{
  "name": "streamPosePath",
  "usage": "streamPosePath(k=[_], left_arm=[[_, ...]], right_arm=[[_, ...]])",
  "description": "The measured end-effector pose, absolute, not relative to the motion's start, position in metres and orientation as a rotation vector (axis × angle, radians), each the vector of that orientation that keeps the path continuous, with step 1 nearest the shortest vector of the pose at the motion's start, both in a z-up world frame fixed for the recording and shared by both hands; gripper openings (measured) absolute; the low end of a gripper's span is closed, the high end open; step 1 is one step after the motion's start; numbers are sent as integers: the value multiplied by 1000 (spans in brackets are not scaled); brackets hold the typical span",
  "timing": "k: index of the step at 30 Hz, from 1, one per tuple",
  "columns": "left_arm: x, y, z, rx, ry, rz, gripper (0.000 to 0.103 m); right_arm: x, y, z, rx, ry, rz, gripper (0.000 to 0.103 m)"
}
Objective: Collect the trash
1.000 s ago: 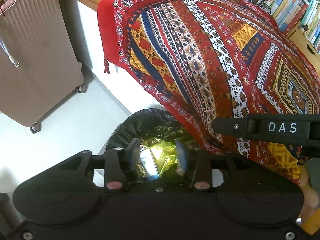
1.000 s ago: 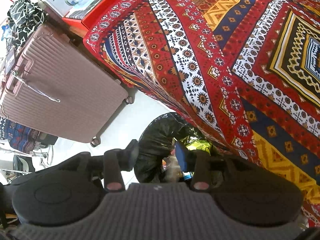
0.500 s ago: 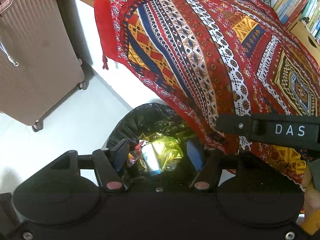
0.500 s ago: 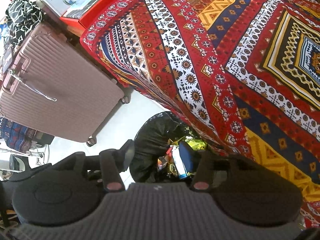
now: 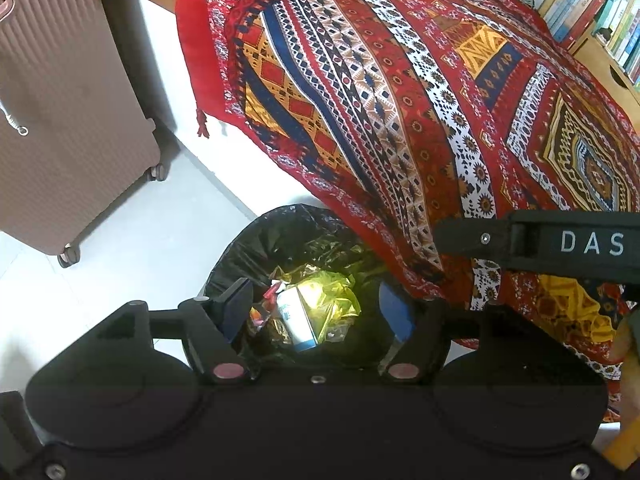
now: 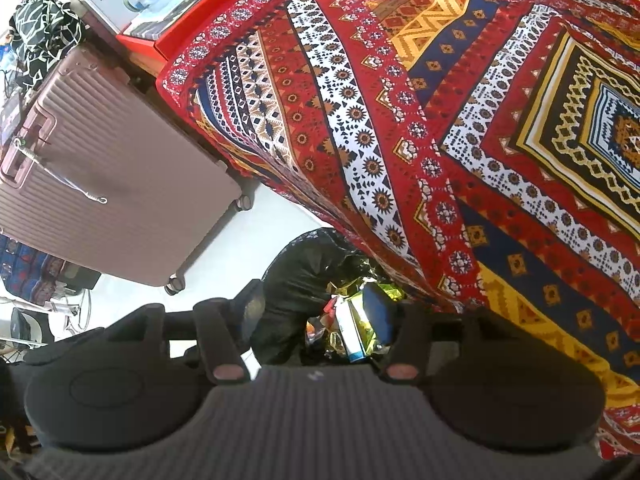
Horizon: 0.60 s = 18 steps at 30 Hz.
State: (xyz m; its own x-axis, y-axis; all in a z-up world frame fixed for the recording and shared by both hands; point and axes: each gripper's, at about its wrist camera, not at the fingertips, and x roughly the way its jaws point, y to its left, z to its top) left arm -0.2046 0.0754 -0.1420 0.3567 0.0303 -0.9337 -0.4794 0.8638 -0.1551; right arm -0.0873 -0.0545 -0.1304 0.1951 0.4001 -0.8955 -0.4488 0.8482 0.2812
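Both tongs hang over the bin (image 5: 256,240), L tongs (image 5: 316,308) & R tongs (image 6: 316,308) spreading wider, nothing gripped. Milk carton (image 5: 296,320) lies below them w/ foil wrappers (image 5: 332,292), beside the desk cloth (image 5: 400,100).

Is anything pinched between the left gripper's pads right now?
No: the left gripper is opening with nothing between its pads; the milk carton lies in the trash bin.

Bright daylight, fisheye-warped edges, sharp focus
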Motion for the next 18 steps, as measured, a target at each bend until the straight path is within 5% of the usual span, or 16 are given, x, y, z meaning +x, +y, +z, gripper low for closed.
streamPosePath(k=[18], left_arm=[[-202,75,-143,-456,1160,325,79]], right_arm=[[-83,-57,-132,-58,1237,579,68]])
